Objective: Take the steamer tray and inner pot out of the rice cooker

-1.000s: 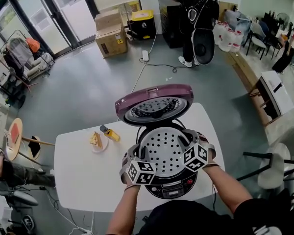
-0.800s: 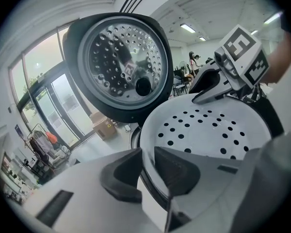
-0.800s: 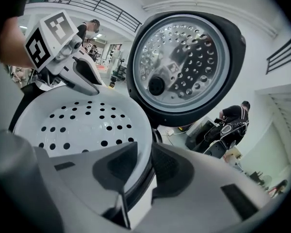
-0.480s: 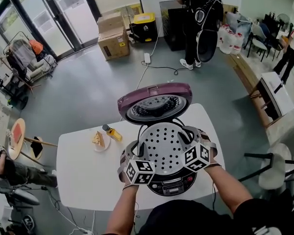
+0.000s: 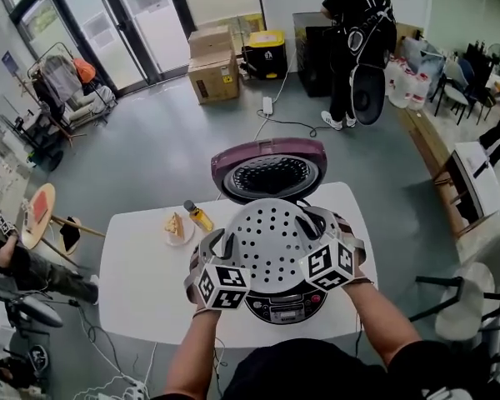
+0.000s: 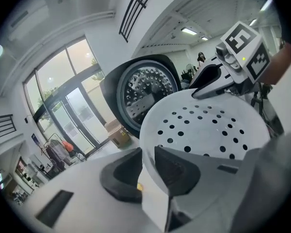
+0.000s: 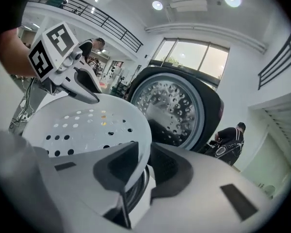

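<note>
left gripper and right gripper fingers tight on steamer tray rim, above rice cooker

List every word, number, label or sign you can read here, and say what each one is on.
No text here is clear enough to read.
Rice cooker control panel: print too small to read.
Cardboard box: label blurred.
Marker cubes on the left tool and right tool: square patterns only, no words.
Steamer tray: no print.
</note>
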Demonstrator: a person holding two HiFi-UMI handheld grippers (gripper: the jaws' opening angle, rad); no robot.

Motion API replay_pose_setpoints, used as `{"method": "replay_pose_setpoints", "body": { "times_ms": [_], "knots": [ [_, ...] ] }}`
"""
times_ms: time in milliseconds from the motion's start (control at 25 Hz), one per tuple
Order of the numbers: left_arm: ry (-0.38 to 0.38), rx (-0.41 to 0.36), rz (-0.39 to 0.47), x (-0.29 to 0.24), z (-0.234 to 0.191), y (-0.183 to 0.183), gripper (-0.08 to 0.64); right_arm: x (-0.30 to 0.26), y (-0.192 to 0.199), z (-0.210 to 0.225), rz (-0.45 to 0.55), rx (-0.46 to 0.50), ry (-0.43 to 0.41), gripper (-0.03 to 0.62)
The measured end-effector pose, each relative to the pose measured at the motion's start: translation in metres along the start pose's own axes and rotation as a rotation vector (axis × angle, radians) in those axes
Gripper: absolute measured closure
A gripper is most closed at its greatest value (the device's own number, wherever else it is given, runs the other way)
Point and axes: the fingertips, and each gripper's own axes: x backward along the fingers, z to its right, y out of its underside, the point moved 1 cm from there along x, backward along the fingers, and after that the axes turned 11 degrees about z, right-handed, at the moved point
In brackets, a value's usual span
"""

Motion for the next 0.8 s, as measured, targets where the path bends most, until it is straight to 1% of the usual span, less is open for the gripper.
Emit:
{"method": "replay_pose_setpoints", "body": {
  "times_ms": [200,320,440,640,800],
  "knots": [
    [-0.033,0.036,0.010,0.021,-0.023,0.015,0.477,-0.008,-0.030,-0.018,0.016,0.035,-0.028,0.514],
    [-0.051,0.047,0.020,0.033,-0.047,0.032,0.479,-0.024,-0.050,-0.038,0.016,0.053,-0.037,0.514],
    [-0.049,0.057,0.027,0.045,-0.076,0.051,0.480,-0.043,-0.073,-0.060,0.006,0.071,-0.038,0.512],
    [-0.022,0.071,0.005,0.070,-0.109,0.097,0.479,-0.069,-0.100,-0.111,-0.026,0.078,-0.058,0.512],
    [-0.024,0.078,-0.015,0.089,-0.138,0.133,0.479,-0.091,-0.121,-0.150,-0.029,0.068,-0.077,0.512]
  ]
}}
